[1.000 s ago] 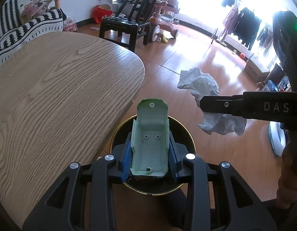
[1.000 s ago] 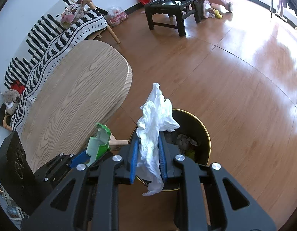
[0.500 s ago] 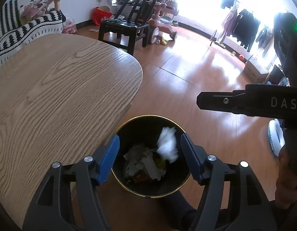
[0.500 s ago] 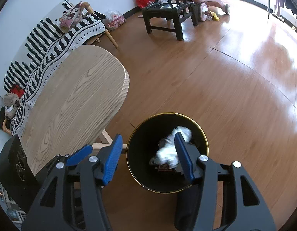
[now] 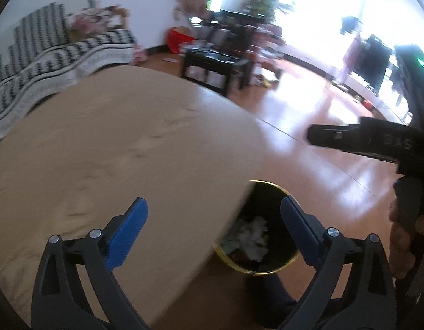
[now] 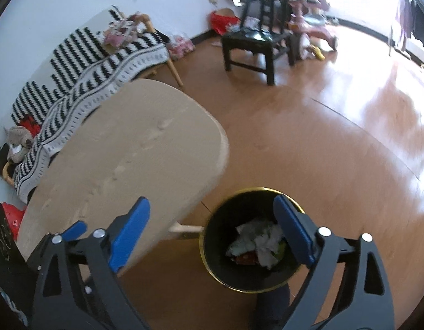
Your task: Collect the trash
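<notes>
Wooden bench, ahead and left of both tools: its visible top carries no trash, though the picture is blurred. Black gold-rimmed bin on the floor, ahead of and below the right tool, just beside the bench edge: it holds crumpled white paper with green and red scraps. Left tool: fingers spread wide, holding nothing, over the bench edge with the bin ahead and to its right. Right tool: fingers likewise wide apart and empty. Judged stage: visible trash is binned; the task appears complete or nearly so.
</notes>
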Demonstrator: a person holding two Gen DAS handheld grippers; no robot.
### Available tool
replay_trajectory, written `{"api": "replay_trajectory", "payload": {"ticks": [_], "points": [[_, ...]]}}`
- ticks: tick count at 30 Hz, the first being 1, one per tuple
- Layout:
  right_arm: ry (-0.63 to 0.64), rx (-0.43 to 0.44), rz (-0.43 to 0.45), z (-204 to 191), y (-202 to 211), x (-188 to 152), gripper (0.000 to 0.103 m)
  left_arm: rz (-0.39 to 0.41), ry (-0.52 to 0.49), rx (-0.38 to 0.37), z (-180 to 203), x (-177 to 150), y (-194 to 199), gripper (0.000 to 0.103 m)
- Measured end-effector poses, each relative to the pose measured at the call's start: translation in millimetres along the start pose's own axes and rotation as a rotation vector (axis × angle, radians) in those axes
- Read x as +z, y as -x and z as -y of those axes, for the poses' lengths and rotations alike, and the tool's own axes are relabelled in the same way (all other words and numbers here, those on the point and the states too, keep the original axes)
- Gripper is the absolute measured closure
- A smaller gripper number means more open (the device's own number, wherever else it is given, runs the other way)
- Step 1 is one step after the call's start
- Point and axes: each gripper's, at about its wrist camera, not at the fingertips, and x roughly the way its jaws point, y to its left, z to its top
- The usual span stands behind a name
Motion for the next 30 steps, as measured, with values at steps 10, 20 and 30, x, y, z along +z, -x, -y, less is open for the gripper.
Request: {"api": "replay_trajectory", "payload": {"ticks": [10,20,30], "points": [[0.265,0.114,0.05,-155,-5,-9,0.01,0.051,0.206,0.374,-164,-30,101,0.007],[0.534,0.264,0.07,-300,-15,-58,0.008,0.107,0.429,0.559,-289,-86,188,0.007],[0.58,0.299,0.033,-360,-44,-82,0.008,0.097,0.481,0.612,-329,-107,207,0.007]]}}
